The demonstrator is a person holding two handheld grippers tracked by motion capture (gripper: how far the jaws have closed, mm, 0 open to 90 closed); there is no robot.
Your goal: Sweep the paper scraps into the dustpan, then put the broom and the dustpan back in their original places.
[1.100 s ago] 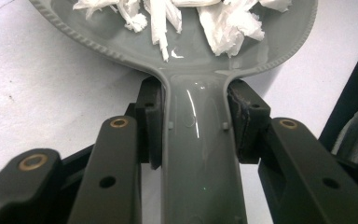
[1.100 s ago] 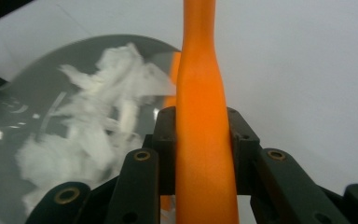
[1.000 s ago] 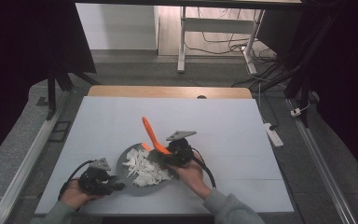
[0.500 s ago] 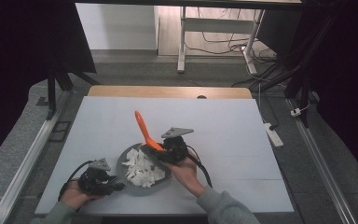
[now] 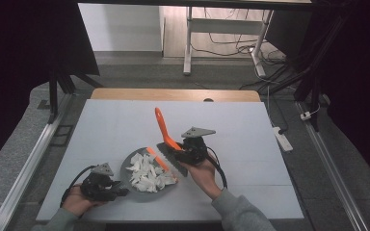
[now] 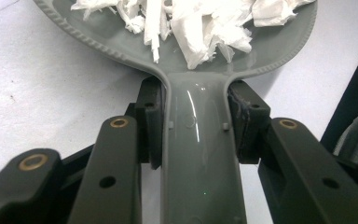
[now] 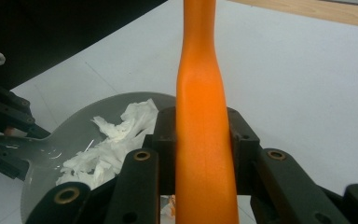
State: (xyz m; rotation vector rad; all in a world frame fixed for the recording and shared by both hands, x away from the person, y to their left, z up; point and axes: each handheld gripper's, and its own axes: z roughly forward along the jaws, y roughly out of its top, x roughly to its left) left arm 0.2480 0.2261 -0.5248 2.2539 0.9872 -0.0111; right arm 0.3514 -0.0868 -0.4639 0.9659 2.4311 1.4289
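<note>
The grey plastic dustpan point(image 5: 144, 180), heaped with torn white paper scraps point(image 5: 149, 173), is clamped by its handle in the left tool point(image 5: 107, 185). Beside its far rim, the orange-handled brush point(image 5: 163, 129) is gripped by the right tool point(image 5: 185, 151); its bristles are partly hidden. Both lie on the white bench point(image 5: 245, 144).

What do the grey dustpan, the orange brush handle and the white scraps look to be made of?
Dustpan: likely moulded plastic, smooth grey semi-gloss; highlights streak its handle, its rim is beaded.
Brush handle: probably plastic too, uniform orange, satin sheen, no grain.
White scraps: look like torn tissue or paper, matte, with ragged, crumpled edges; which one is hard to tell.
</note>
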